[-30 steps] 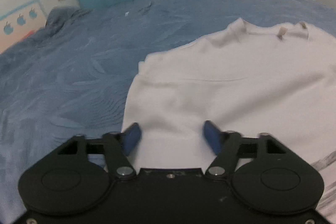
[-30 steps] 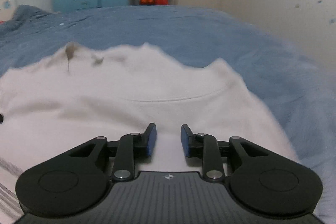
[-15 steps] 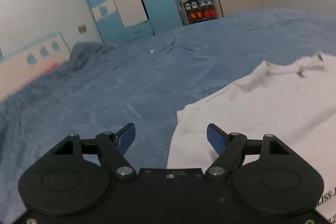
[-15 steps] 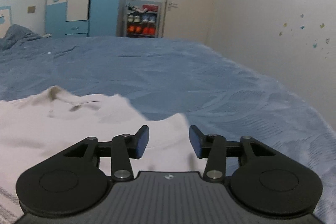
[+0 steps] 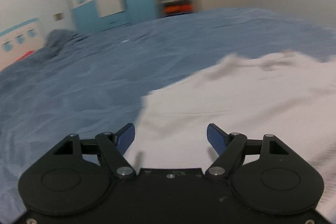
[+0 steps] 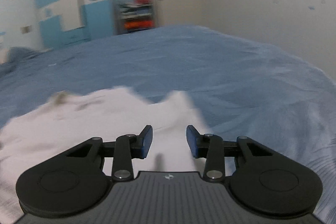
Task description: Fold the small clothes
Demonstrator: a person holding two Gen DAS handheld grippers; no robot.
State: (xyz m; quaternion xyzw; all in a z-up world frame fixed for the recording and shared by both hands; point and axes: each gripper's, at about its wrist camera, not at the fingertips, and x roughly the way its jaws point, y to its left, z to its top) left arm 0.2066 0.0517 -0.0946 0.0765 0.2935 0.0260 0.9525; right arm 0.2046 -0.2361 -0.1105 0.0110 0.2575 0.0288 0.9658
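The white shirt is likely soft and floppy; both tongs are held apart above it; its edges could be pinched.

Dim, even indoor light; motion blur smears both fisheye views, whose edges bend and darken at the corners.
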